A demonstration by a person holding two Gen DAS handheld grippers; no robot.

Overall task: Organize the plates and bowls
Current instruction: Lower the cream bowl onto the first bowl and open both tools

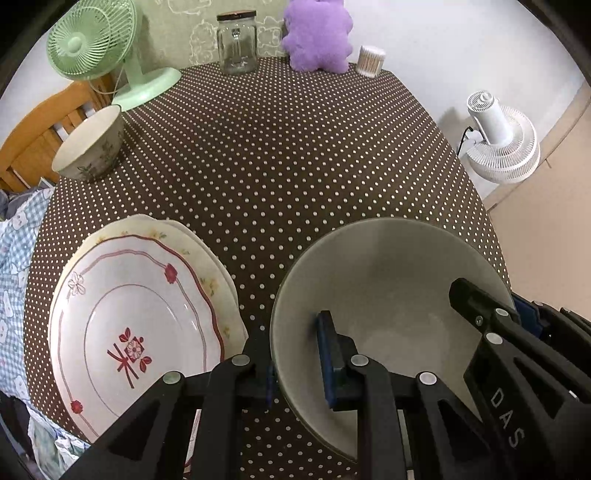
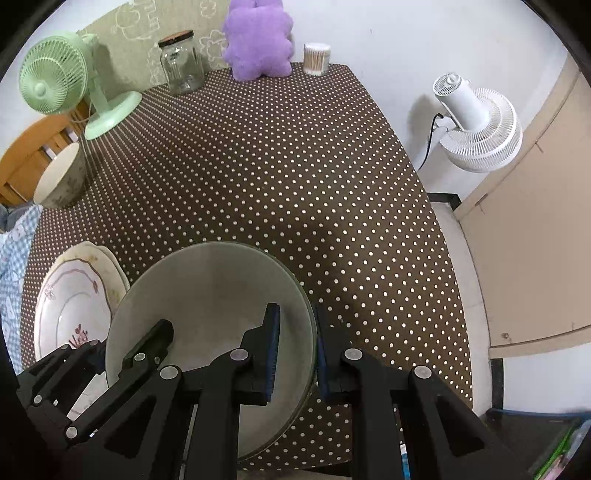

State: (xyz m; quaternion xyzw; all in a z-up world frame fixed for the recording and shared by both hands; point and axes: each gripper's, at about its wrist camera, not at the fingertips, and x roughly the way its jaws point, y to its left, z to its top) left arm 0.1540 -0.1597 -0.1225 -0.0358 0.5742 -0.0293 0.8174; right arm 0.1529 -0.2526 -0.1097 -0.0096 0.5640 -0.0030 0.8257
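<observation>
A large grey-white bowl [image 1: 388, 295] [image 2: 207, 295] is at the near edge of the dotted table. My left gripper [image 1: 295, 354] straddles its left rim, one finger inside and one outside, shut on the rim. My right gripper [image 2: 295, 354] straddles its right rim the same way and also shows in the left wrist view [image 1: 491, 317]. A stack of floral plates [image 1: 140, 314] [image 2: 74, 306] lies left of the bowl. A small floral bowl [image 1: 90, 144] [image 2: 61, 177] stands at the far left edge.
A green fan [image 1: 96, 48], glass jar [image 1: 236, 40], purple plush [image 1: 317, 33] and cotton-swab box [image 1: 370, 61] line the far edge. A white fan [image 1: 498, 140] stands on the floor to the right. A wooden chair [image 1: 40, 136] stands to the left.
</observation>
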